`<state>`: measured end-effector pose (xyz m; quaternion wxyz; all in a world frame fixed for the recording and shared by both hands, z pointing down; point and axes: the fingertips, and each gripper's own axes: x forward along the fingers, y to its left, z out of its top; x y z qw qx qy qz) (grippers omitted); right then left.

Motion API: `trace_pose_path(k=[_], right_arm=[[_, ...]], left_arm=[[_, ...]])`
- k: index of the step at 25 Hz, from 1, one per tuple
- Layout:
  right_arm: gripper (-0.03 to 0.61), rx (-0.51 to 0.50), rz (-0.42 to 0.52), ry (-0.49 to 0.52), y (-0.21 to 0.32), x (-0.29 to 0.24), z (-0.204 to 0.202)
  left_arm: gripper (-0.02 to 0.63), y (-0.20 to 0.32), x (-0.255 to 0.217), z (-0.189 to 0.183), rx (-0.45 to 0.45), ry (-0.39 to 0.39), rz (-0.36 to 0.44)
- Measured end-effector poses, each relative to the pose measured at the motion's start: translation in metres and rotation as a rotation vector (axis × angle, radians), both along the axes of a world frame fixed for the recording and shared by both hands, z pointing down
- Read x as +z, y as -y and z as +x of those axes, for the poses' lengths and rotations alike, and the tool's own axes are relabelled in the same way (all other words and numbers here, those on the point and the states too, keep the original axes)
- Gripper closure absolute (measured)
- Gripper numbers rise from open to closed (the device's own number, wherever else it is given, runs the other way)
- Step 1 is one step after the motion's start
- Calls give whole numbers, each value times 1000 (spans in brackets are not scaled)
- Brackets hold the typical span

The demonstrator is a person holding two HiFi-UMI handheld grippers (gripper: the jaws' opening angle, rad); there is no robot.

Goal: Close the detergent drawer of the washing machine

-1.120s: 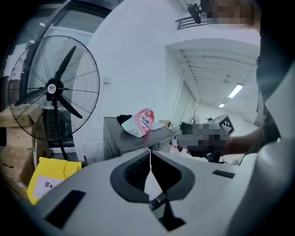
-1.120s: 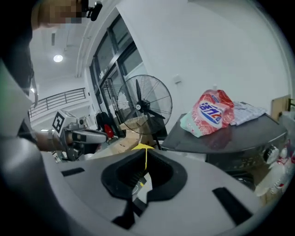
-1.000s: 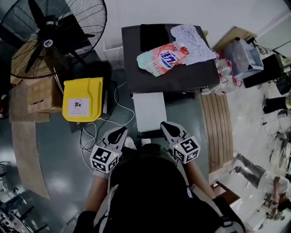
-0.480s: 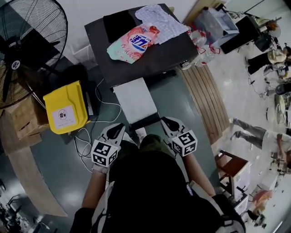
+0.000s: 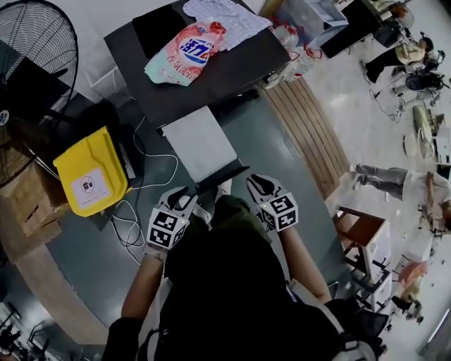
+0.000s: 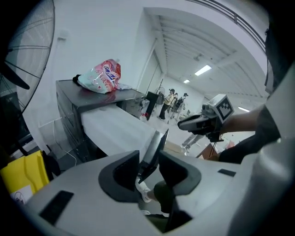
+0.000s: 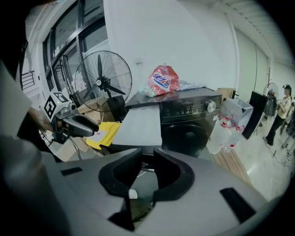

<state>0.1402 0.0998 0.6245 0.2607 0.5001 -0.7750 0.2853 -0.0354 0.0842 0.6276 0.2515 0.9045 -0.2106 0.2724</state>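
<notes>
The dark washing machine (image 5: 211, 77) has its long white detergent drawer (image 5: 199, 143) pulled far out toward me, ending in a dark front panel (image 5: 220, 177). My left gripper (image 5: 184, 197) sits at the panel's left end. In the left gripper view its jaws (image 6: 148, 159) are opening, and the panel's edge (image 6: 153, 146) shows in the gap, untouched by the pads. My right gripper (image 5: 259, 185) is at the panel's right end. Its jaws (image 7: 147, 154) are opening a little with nothing between them, and the drawer (image 7: 140, 122) lies just ahead.
A detergent bag (image 5: 182, 53) and a cloth (image 5: 225, 14) lie on the machine's top. A yellow bin (image 5: 88, 176), cables (image 5: 141, 204) and a big fan (image 5: 28, 56) are to the left. A wooden pallet (image 5: 306, 134) and water bottles (image 5: 292, 49) are to the right.
Both grippers have sunk and tipped downward at the drawer's front panel. Their jaws, shut before, now stand apart, the left wider. The head view has swung, so the machine sits more slanted.
</notes>
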Motion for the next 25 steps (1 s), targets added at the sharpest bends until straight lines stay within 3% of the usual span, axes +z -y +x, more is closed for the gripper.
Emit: trace_pose_path(k=[10,18,25], right_arm=[[405,-59,-95,-45,6,51,14],[396,-182,-135,-95,13,72,9],[396,-242,-136,-91,22,75,5]], left_arm=[[459,-14,48,7,26,98,-92],[453,-21,73,11,-1,159,-153],[453,-18,83,16,-42,168,-162]])
